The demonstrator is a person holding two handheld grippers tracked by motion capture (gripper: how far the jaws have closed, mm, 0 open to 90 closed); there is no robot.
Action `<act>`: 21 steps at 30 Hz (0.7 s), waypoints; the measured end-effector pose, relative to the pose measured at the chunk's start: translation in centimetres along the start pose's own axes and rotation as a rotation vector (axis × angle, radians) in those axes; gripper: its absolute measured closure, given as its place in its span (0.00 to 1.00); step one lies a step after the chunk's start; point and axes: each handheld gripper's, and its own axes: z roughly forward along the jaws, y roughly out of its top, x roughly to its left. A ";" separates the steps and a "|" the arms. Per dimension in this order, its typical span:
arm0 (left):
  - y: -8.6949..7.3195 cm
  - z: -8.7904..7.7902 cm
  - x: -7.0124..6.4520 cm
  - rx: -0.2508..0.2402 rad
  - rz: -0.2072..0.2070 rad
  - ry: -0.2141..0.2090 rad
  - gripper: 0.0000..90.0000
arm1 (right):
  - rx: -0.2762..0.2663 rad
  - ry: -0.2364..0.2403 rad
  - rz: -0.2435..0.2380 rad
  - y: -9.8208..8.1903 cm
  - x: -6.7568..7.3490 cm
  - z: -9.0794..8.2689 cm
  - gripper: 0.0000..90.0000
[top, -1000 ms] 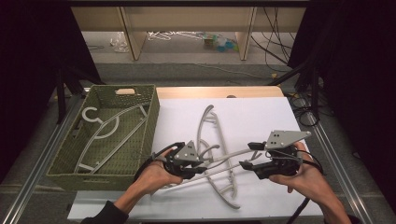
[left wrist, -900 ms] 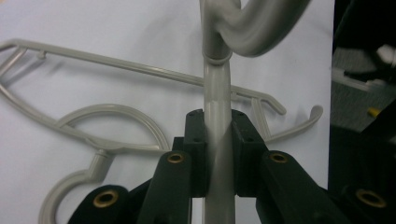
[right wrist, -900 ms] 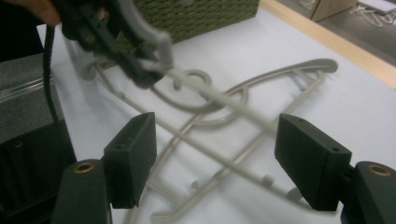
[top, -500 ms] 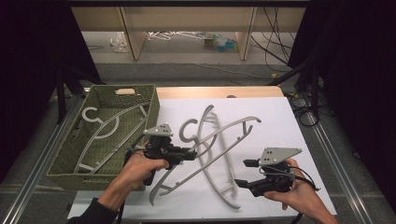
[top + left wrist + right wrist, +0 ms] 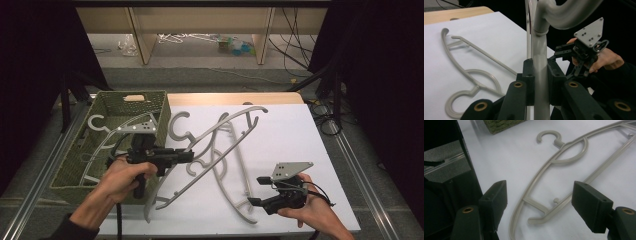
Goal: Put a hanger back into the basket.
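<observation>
Hangers are being moved from the white table point(image 5: 300, 145) into the green basket point(image 5: 155, 102), it seems. At the middle left of the high view, the left gripper point(image 5: 187, 156) has its jaws squeezed tight on one grey hanger point(image 5: 227, 125), which is tilted up off the table, right beside the basket. Another hanger point(image 5: 107, 135) lies inside the basket. At the lower right, the right gripper point(image 5: 256, 190) has its jaws wide with nothing between them, and they have just been opening. It hovers near a last hanger point(image 5: 239, 165) lying flat on the table. Next, the held hanger likely needs to swing left over the basket and be let go.
</observation>
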 end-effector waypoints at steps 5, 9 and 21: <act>1.5 -1.9 -0.4 -0.027 0.016 0.007 0.88 | 0.004 -0.001 0.009 -0.1 -0.1 0.1 0.32; 2.7 -4.0 0.0 -0.047 0.022 0.059 0.88 | 0.003 -0.005 0.014 -0.2 -0.2 0.0 0.33; 3.6 -9.6 4.7 -0.093 -0.005 0.264 0.88 | 0.012 -0.005 0.026 -0.4 -0.3 0.3 0.33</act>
